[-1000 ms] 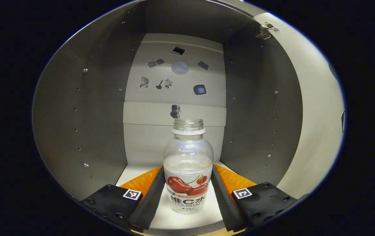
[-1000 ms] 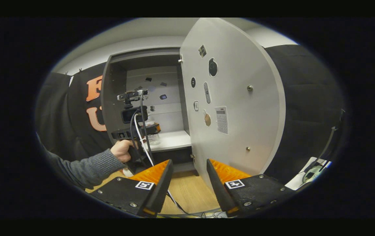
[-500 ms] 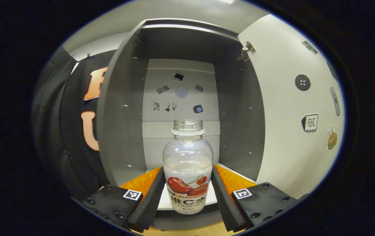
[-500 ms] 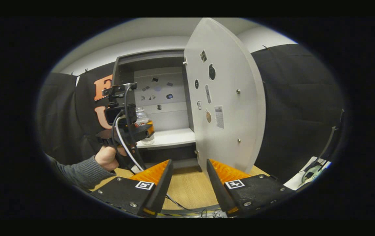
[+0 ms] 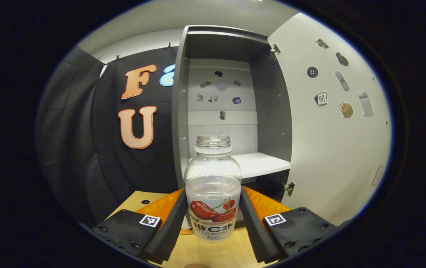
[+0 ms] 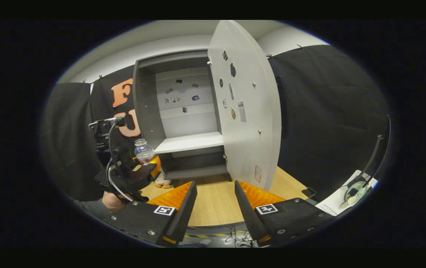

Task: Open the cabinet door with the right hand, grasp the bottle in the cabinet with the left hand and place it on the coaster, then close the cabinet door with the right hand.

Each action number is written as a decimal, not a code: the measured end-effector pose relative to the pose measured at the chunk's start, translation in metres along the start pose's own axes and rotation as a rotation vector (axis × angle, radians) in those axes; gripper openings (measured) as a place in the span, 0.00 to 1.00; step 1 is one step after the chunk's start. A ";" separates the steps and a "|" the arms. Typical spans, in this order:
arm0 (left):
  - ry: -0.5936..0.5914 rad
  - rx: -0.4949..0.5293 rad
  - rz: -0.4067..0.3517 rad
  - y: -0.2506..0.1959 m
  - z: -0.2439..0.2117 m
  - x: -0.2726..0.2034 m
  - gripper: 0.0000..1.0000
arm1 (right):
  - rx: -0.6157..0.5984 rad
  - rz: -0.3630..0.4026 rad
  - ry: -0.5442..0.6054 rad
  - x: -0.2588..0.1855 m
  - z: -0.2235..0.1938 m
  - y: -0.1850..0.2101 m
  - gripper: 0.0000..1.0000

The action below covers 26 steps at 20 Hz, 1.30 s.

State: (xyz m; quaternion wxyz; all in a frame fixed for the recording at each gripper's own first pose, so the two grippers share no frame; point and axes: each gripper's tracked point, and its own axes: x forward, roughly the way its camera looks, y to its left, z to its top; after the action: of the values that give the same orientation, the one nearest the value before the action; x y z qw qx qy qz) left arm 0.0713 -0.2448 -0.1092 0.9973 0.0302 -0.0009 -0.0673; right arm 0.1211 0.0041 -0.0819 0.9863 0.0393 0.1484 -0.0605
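Carrying the bottle (image 5: 213, 186) pinched in your left gripper (image 5: 213, 219), keep it upright, lower it squarely onto the coaster; right gripper (image 6: 213, 208) hangs spread, empty.

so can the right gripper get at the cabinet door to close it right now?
Probably yes: the right gripper is open, holds nothing, and the door stands open just ahead over bare tabletop.

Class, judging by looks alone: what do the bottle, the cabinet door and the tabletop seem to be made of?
Bottle: likely clear plastic, since the cabinet shows through it; glossy printed label.
Cabinet door: probably matte grey laminated board, smooth and even.
Tabletop: wood or wood-look laminate, with pale grain lines.
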 end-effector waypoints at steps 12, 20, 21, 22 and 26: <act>0.132 0.022 0.053 0.031 -0.144 -0.044 0.87 | -0.065 0.056 0.230 0.011 -0.081 0.019 0.64; 0.268 0.006 0.023 0.023 -0.233 -0.052 0.86 | -0.066 0.074 0.355 0.025 -0.123 0.027 0.65; 0.269 0.011 0.030 0.024 -0.236 -0.052 0.87 | -0.066 0.074 0.362 0.027 -0.125 0.028 0.64; 0.272 0.011 0.026 0.024 -0.239 -0.051 0.87 | -0.066 0.076 0.367 0.027 -0.126 0.028 0.64; 0.278 0.022 0.027 0.025 -0.246 -0.051 0.87 | -0.080 0.089 0.384 0.030 -0.130 0.028 0.64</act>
State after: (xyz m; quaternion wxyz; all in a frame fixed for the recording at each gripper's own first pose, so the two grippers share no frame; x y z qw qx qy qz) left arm 0.0252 -0.1980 -0.3536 0.9882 0.0500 0.1360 -0.0489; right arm 0.1160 0.0410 -0.2129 0.9423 0.0174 0.3343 -0.0021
